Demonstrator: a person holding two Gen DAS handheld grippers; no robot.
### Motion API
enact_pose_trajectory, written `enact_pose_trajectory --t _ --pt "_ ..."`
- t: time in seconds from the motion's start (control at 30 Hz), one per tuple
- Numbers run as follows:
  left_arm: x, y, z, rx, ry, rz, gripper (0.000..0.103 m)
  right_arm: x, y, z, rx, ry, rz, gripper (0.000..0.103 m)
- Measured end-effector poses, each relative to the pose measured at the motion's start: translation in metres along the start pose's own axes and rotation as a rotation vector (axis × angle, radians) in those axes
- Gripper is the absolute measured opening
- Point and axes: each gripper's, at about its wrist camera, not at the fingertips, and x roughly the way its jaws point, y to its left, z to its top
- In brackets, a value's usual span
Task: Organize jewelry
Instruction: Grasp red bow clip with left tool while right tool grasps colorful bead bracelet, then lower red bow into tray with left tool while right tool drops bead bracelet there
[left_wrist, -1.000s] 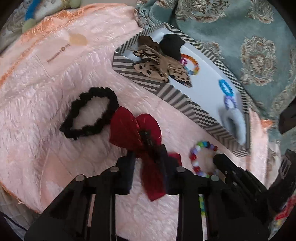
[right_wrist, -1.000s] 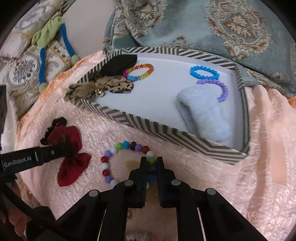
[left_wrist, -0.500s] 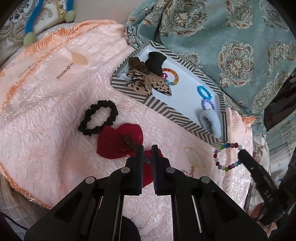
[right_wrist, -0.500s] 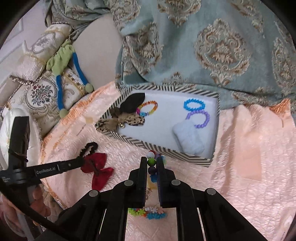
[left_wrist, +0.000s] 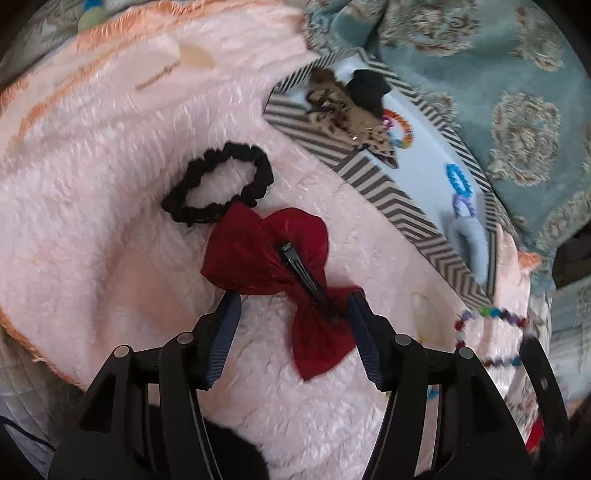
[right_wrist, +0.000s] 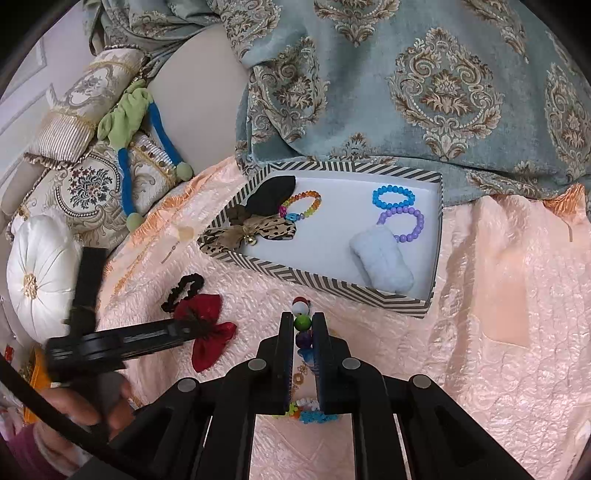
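The left gripper (left_wrist: 293, 299) has its fingers spread wide, and they have just been opening. The red bow (left_wrist: 273, 258) lies on the pink blanket (left_wrist: 92, 155) with its lower half between the two fingers, and its black clip (left_wrist: 306, 277) faces up. The fingers do not squeeze it. I think the bow lies flat like this so the fingers can come down on each side of the clip.

Just past the bow, further from the fingertips, is the black scrunchie (left_wrist: 218, 188), touching the bow's top edge.

The right gripper (right_wrist: 303, 325) has its fingers pressed close, pinching the bead bracelet (right_wrist: 303, 325). The beads stand in a line between the fingers (red, white, green, purple, blue), and the bracelet looks lifted off the blanket. It is held up, I think, so it can go over the wall of the striped box (right_wrist: 325, 284), which sits right ahead of the fingertips.

The box already holds a spotted bow (right_wrist: 255, 229), a rainbow bracelet (right_wrist: 301, 205), a blue bracelet (right_wrist: 393, 195), a purple bracelet (right_wrist: 404, 223) and a fluffy blue band (right_wrist: 382, 260). The bracelets lie near each other, so like goes with like.

There is tiny printing on the blanket in the left view, but it is too blurry to read.
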Motion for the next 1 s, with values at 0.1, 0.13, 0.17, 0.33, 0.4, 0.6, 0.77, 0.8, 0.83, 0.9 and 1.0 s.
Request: enact_pose_trajectory --t 0.1,0.13,0.17,0.33,0.4,0.6,0.77,0.8,0.83,0.9,1.0 --pt "0.007 -0.003 0.002 0.018 -0.032 -0.018 0.050 -0.002 -0.001 0.001 -0.002 0.002 0.004 0.009" --pt "0.008 -0.003 0.002 0.028 -0.030 -0.006 0.038 -0.003 -0.001 0.002 -0.002 -0.002 0.006 0.009" --pt "0.008 -0.002 0.002 0.044 -0.023 0.007 0.016 -0.004 0.000 0.002 -0.001 -0.005 0.006 0.009" --pt "-0.010 0.004 0.002 0.068 -0.018 -0.046 0.015 -0.012 0.003 0.007 0.004 -0.029 0.026 0.009" --pt "-0.022 -0.001 0.000 0.100 -0.035 -0.060 0.015 -0.016 0.006 0.009 -0.001 -0.038 0.028 0.009" --pt "-0.057 -0.026 -0.004 0.211 -0.123 -0.053 0.015 -0.025 0.011 0.015 -0.015 -0.056 0.024 0.009" --pt "-0.069 -0.045 -0.005 0.278 -0.170 -0.034 0.015 -0.029 0.010 0.019 -0.020 -0.066 0.018 0.009" --pt "-0.069 -0.049 -0.004 0.293 -0.180 -0.028 0.015 -0.029 0.009 0.020 -0.018 -0.067 0.017 0.009" --pt "-0.070 -0.052 -0.004 0.305 -0.184 -0.023 0.015 -0.029 0.008 0.021 -0.016 -0.067 0.018 0.009" --pt "-0.071 -0.057 -0.003 0.325 -0.192 -0.017 0.015 -0.029 0.007 0.024 -0.014 -0.067 0.018 0.009" --pt "-0.072 -0.065 0.001 0.354 -0.208 -0.002 0.015 -0.028 0.005 0.028 -0.013 -0.070 0.016 0.009"
